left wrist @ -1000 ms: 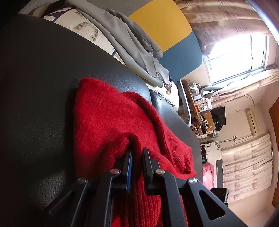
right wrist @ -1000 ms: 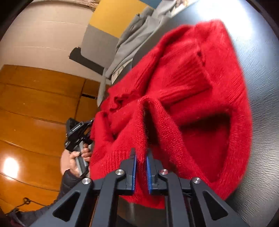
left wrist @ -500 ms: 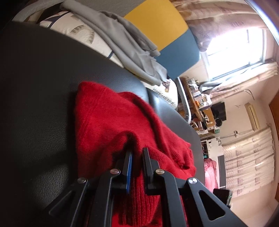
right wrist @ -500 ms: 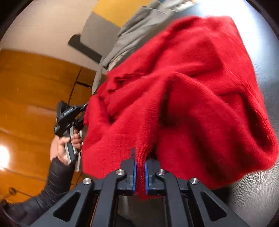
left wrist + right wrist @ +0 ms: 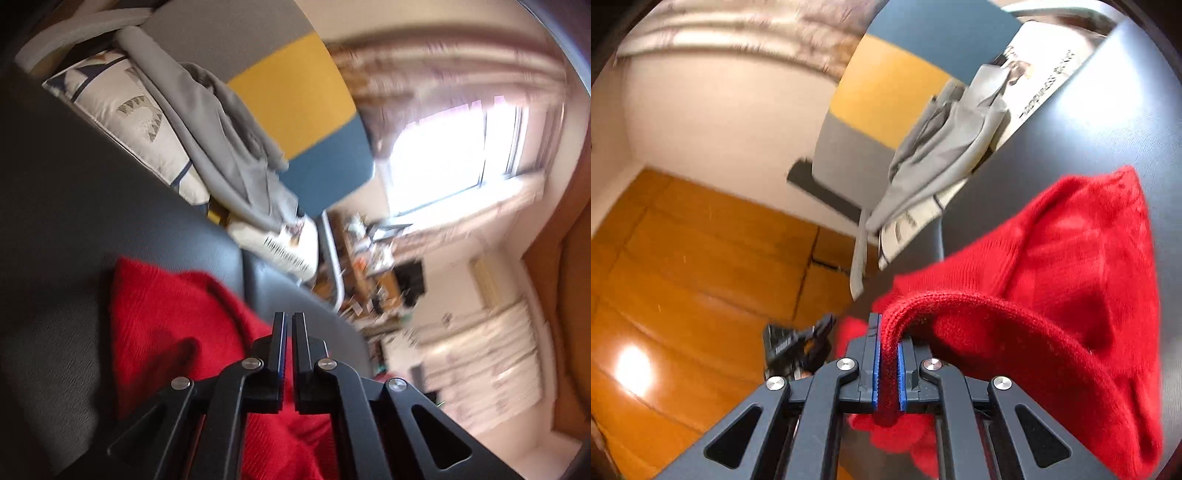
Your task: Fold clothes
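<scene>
A red knit sweater (image 5: 166, 325) lies crumpled on the black leather seat (image 5: 74, 206). In the left wrist view, my left gripper (image 5: 289, 319) hovers over the sweater's right side. Its jaws are closing, almost touching, and no cloth shows between them. In the right wrist view, my right gripper (image 5: 888, 328) is shut on a rolled edge of the sweater (image 5: 1071, 266). The red knit runs between its blue pads (image 5: 875, 369). The rest of the garment hangs and drapes to the right, partly lifted off the seat (image 5: 1089, 122).
A grey garment (image 5: 229, 147) is draped over patterned pillows (image 5: 136, 110) at the back of the seat. Behind them is a grey, yellow and blue panel (image 5: 295, 96). A bright window (image 5: 443, 158) and cluttered shelves are on the right. Wooden floor (image 5: 683, 277) lies beside the seat.
Both grippers have risen and tilted up. The fold that sat between the left fingers is no longer there, and they have closed together. The right gripper has lifted its pinched sweater edge.
</scene>
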